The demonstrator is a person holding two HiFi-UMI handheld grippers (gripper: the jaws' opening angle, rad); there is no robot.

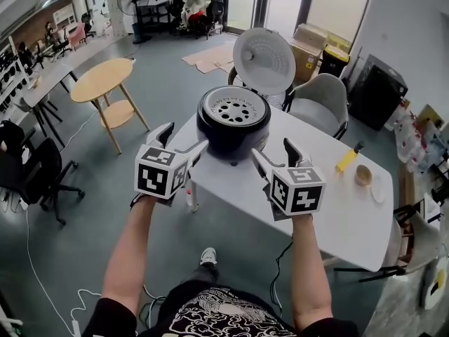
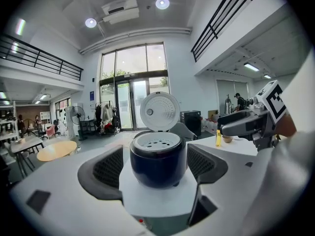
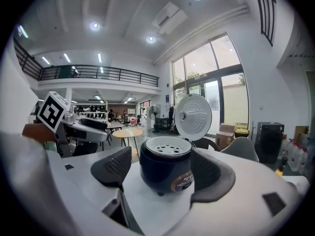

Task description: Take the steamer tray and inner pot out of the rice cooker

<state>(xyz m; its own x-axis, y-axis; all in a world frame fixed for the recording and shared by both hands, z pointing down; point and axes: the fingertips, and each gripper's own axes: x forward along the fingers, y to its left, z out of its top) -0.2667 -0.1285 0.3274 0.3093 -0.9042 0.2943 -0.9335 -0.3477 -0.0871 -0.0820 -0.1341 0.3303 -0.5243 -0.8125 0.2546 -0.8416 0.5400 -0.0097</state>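
A dark blue rice cooker [image 1: 233,128] stands on the near-left corner of the white table [image 1: 351,209], its white lid [image 1: 264,60] swung up at the back. A pale steamer tray [image 1: 232,109] with round holes sits in its mouth; the inner pot beneath is hidden. My left gripper [image 1: 181,146] is open, just left of the cooker and apart from it. My right gripper [image 1: 274,156] is open at the cooker's near right. The left gripper view frames the cooker [image 2: 158,160] between open jaws; the right gripper view shows the cooker [image 3: 166,168] likewise, tray [image 3: 166,145] on top.
A yellow object [image 1: 346,160] and a small brown bowl [image 1: 363,175] lie on the table's right part. A grey chair [image 1: 321,104] stands behind the table. A round wooden table [image 1: 102,81] is at far left, a black office chair [image 1: 31,174] at left.
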